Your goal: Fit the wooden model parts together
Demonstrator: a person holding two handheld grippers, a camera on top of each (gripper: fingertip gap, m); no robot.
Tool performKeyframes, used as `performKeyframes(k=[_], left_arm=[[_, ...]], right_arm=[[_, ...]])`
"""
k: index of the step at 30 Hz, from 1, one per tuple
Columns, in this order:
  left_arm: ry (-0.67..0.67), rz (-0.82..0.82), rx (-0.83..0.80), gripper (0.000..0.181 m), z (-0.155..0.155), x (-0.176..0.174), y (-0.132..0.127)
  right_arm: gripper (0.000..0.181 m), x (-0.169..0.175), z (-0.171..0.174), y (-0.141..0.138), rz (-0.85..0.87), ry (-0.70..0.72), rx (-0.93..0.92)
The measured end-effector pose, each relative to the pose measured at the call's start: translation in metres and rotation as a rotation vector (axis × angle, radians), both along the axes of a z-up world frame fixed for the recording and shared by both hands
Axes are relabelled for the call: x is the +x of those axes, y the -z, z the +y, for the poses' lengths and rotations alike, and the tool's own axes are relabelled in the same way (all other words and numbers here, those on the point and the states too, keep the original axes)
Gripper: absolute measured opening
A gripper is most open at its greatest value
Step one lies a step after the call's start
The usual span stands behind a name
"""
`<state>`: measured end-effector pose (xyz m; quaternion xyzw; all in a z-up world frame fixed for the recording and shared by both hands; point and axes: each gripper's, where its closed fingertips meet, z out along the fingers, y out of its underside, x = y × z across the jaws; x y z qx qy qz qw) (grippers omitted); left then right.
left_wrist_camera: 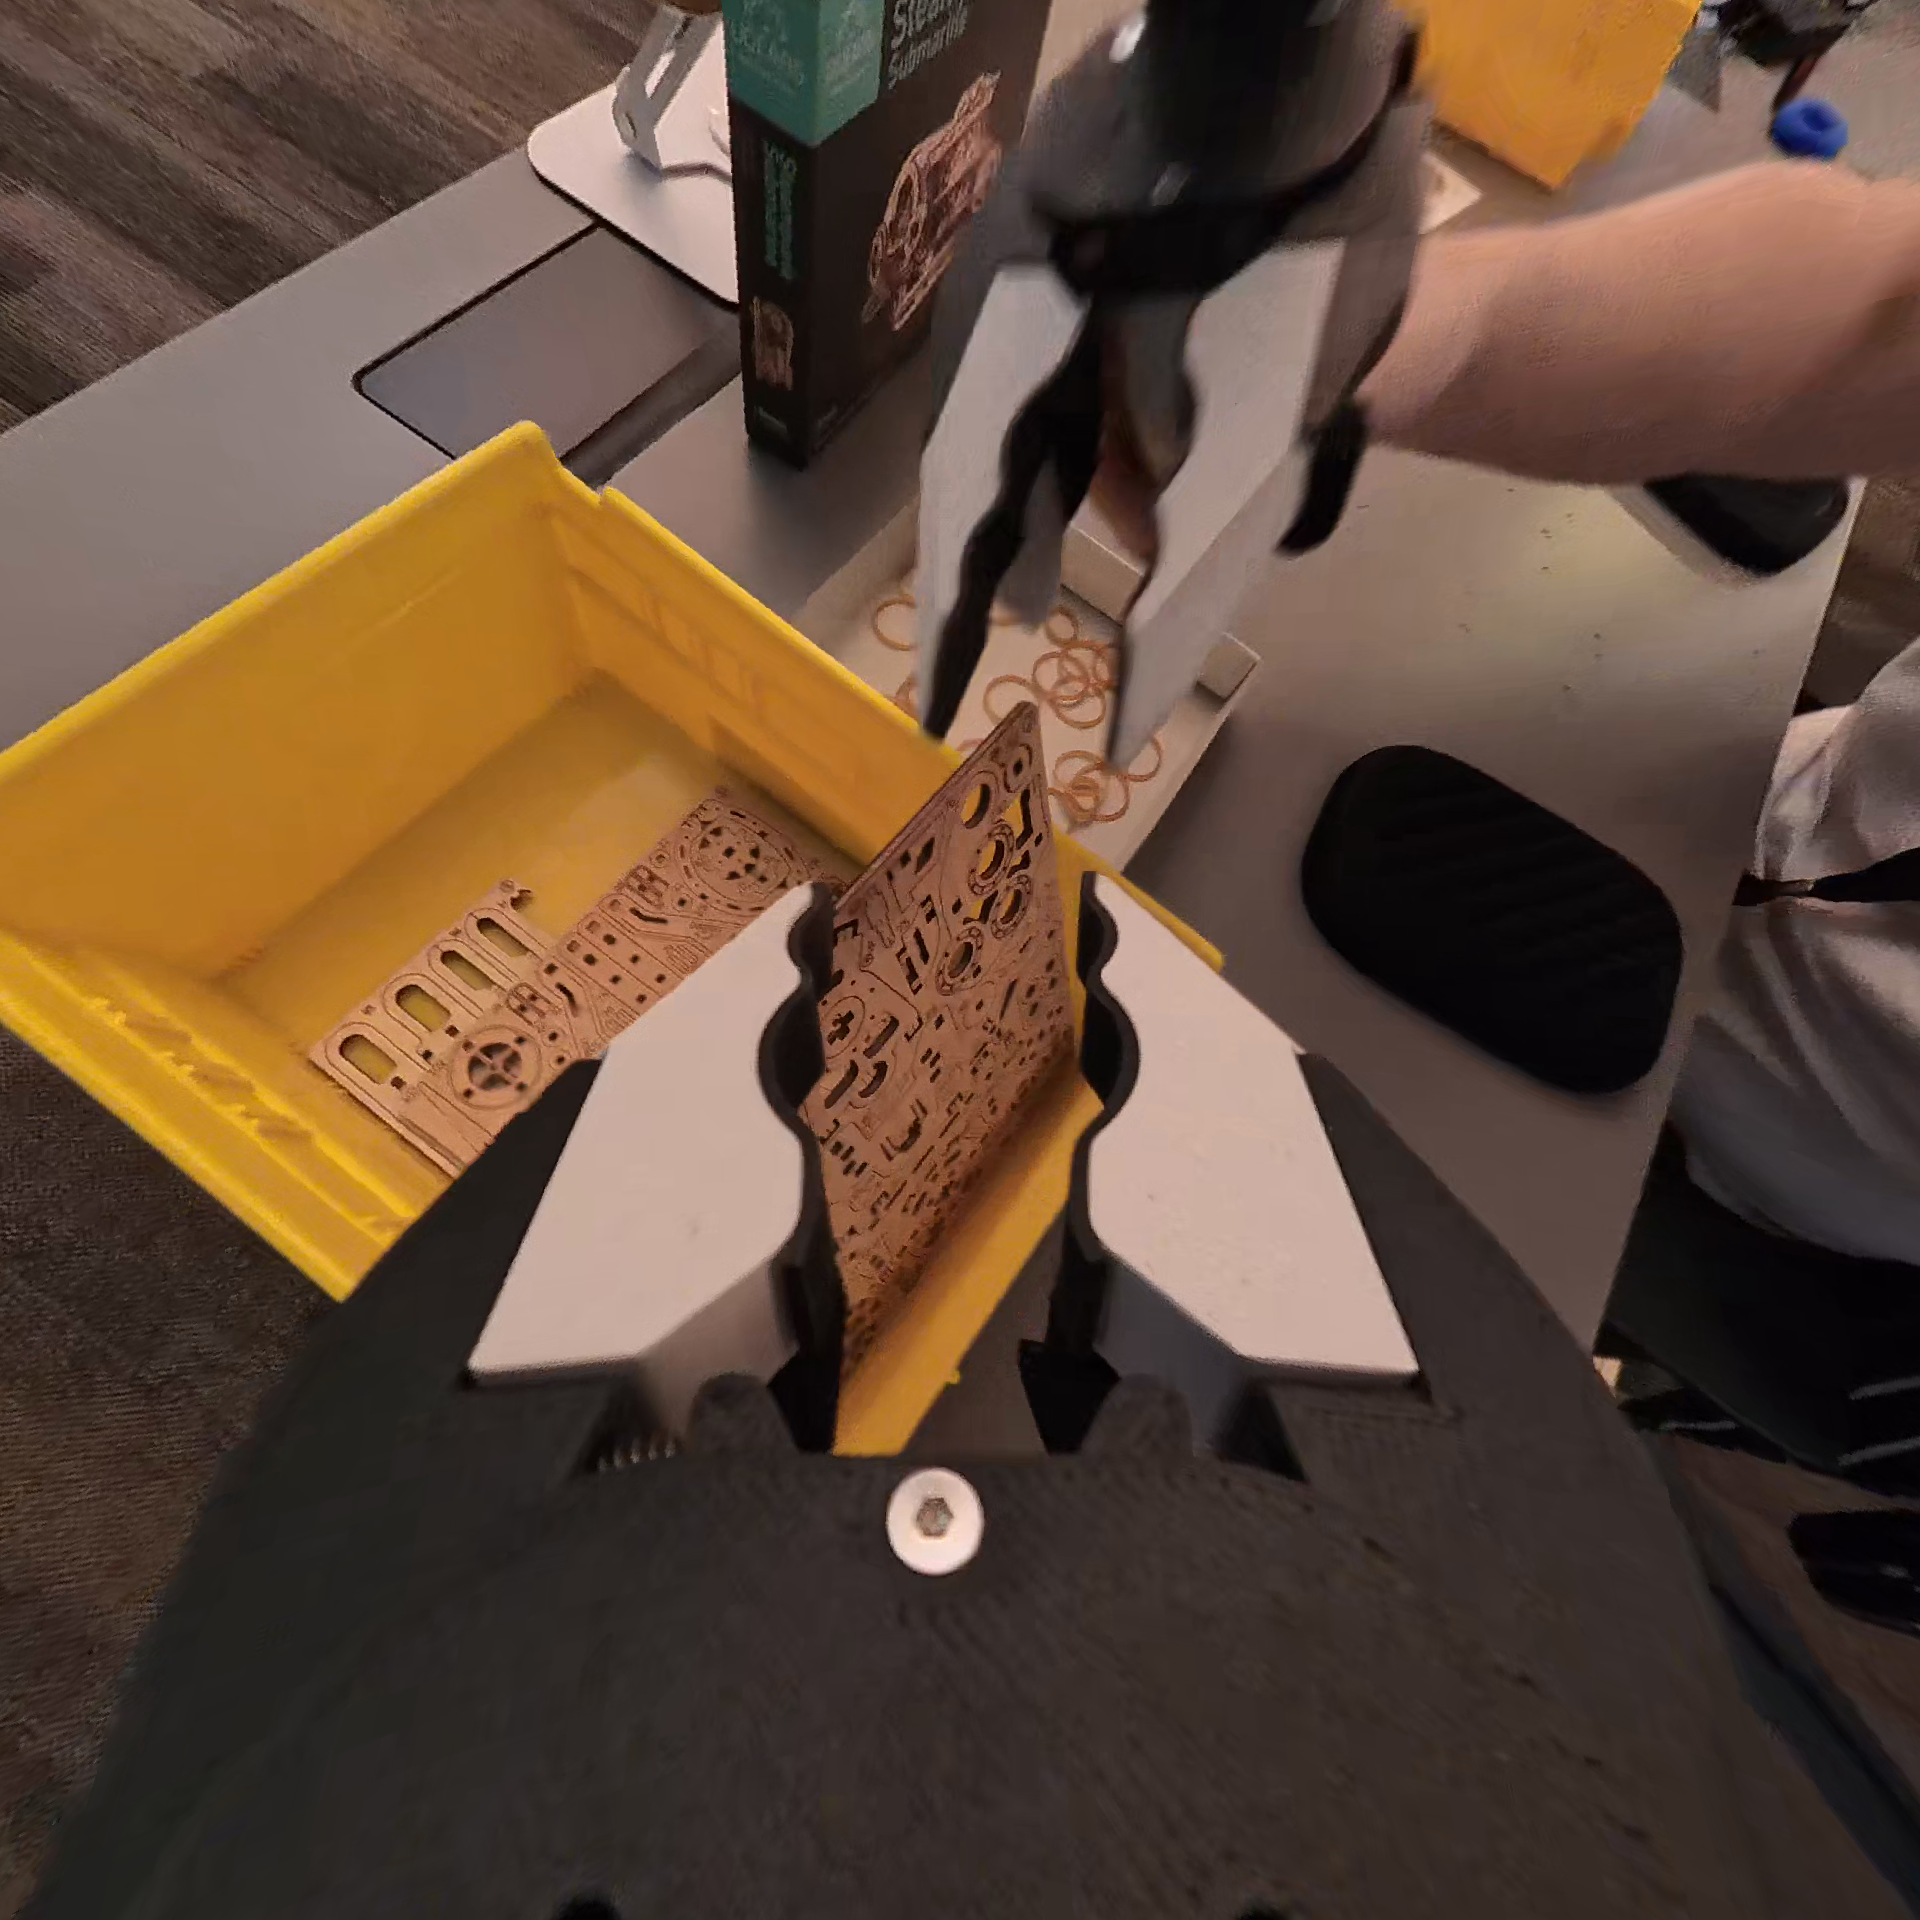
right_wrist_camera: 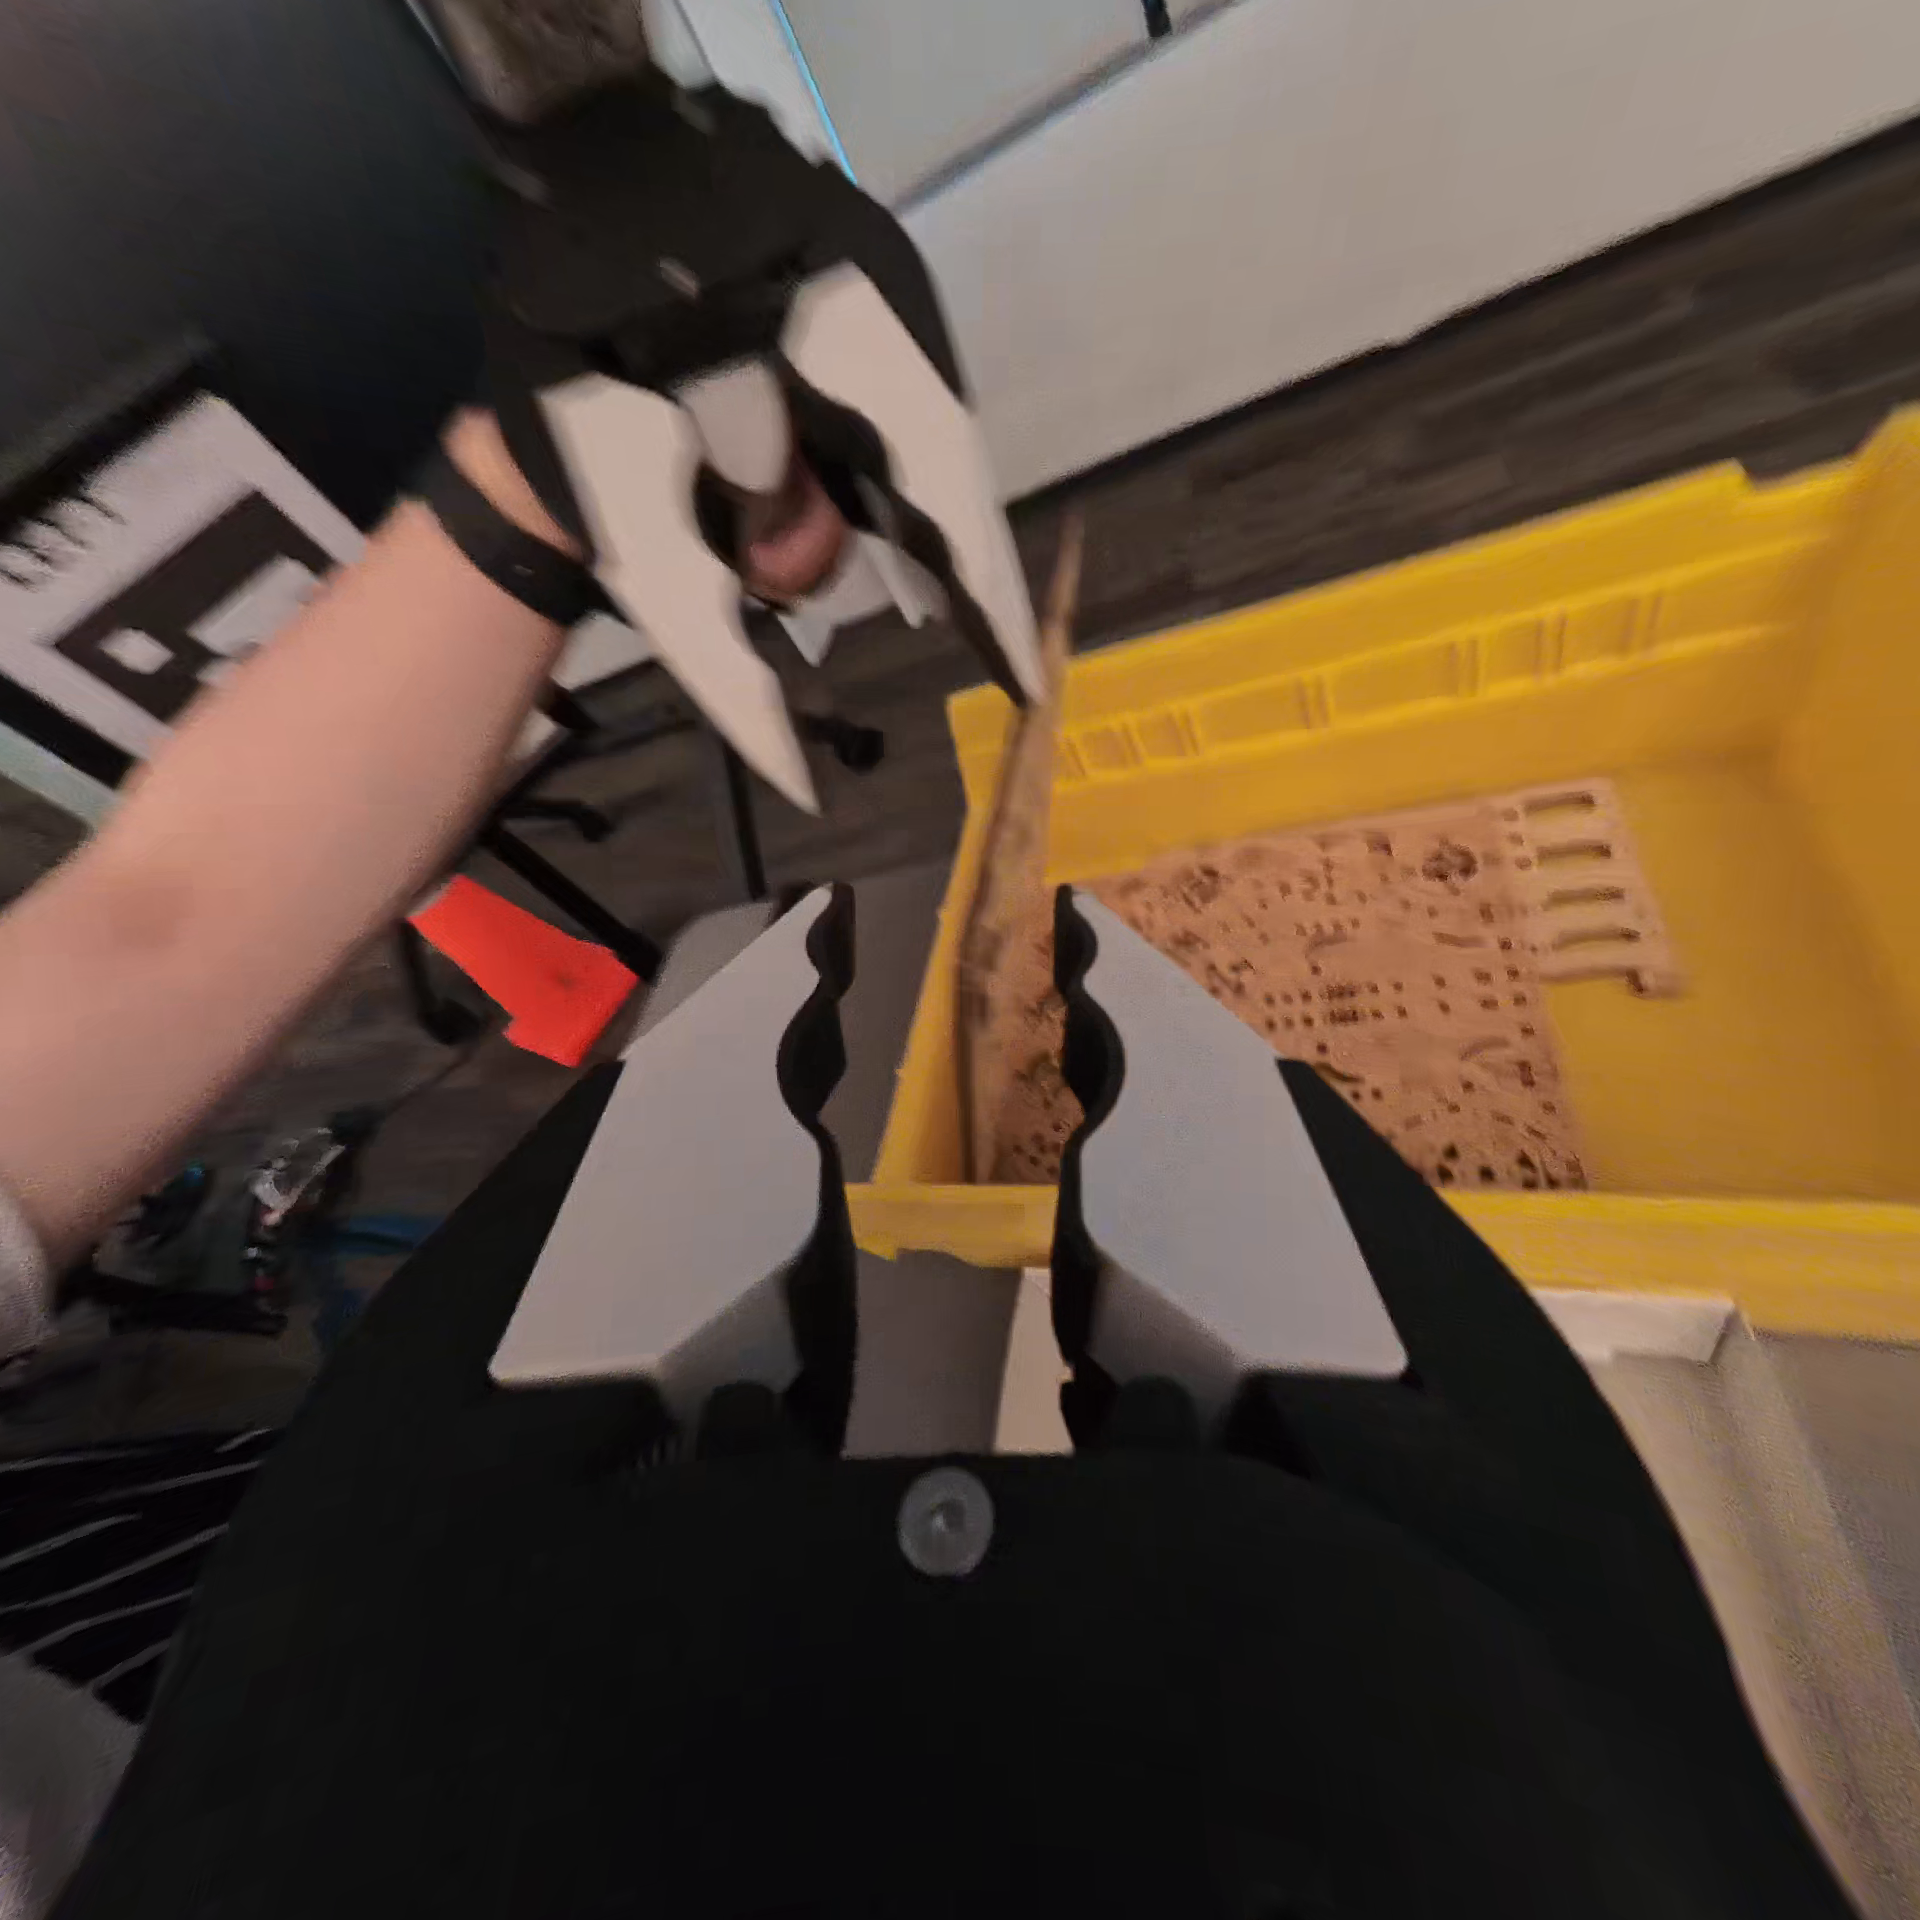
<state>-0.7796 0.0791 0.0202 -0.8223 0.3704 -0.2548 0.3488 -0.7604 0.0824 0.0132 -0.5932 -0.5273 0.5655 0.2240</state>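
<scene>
A yellow bin (left_wrist_camera: 312, 727) holds a flat laser-cut wooden parts sheet (left_wrist_camera: 582, 987) on its floor. A second wooden sheet (left_wrist_camera: 935, 1039) stands on edge along the bin's right wall. My left gripper (left_wrist_camera: 951, 894) is open with its fingers either side of the upright sheet, which leans on the left finger. My right gripper (left_wrist_camera: 1031, 732) is open and hovers just above the sheet's top corner. In the right wrist view my right gripper (right_wrist_camera: 951, 899) is open over the bin (right_wrist_camera: 1351, 707). There the upright sheet (right_wrist_camera: 1013, 831) shows edge-on and touches one tip of the left gripper (right_wrist_camera: 914, 743). The flat sheet (right_wrist_camera: 1382, 966) lies beyond.
The bin sits at the edge of a grey table (left_wrist_camera: 1507, 644). A dark model kit box (left_wrist_camera: 862, 208) stands behind it. Several rubber bands (left_wrist_camera: 1070, 686) lie near the bin. A black pad (left_wrist_camera: 1486, 914) is at right, another yellow bin (left_wrist_camera: 1548, 73) far back. A forearm (left_wrist_camera: 1662, 332) reaches in.
</scene>
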Motion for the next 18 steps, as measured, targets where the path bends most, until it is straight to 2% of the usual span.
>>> performKeyframes(k=[1,2,3,5,7,10,12,14,16,18], left_arm=[[-0.01,-0.008,0.007,0.045,-0.006,-0.002,-0.003],[-0.022,-0.013,0.013,0.046,-0.013,-0.004,-0.005],[-0.044,-0.01,0.024,0.048,-0.021,-0.008,-0.006],[-0.106,-0.011,0.082,0.055,-0.035,-0.018,-0.015],[-0.169,-0.056,0.203,0.057,-0.051,-0.026,-0.039],[-0.254,-0.224,0.391,0.061,-0.09,-0.027,-0.097],[-0.271,-0.27,0.455,0.066,-0.124,-0.023,-0.112],[-0.292,-0.231,0.472,0.069,-0.154,-0.019,-0.103],[-0.302,-0.176,0.457,0.074,-0.182,-0.012,-0.082],[-0.324,-0.157,0.45,0.074,-0.207,-0.003,-0.063]], right_arm=[[0.031,-0.007,0.002,0.019,-0.075,0.026,0.046],[0.003,-0.01,-0.001,0.028,-0.095,0.017,0.108],[0.003,-0.014,0.002,0.03,-0.087,0.054,0.171],[0.001,-0.017,0.0,0.014,-0.027,0.079,0.178],[0.001,-0.019,0.008,-0.02,0.061,0.16,0.15],[0.001,-0.006,0.016,-0.096,0.155,0.191,0.155],[0.001,0.022,0.018,-0.16,0.176,0.188,0.203],[0.001,0.072,0.015,-0.232,0.199,0.198,0.266],[0.001,0.141,0.011,-0.299,0.225,0.239,0.354],[0.001,0.225,0.009,-0.345,0.195,0.32,0.478]])
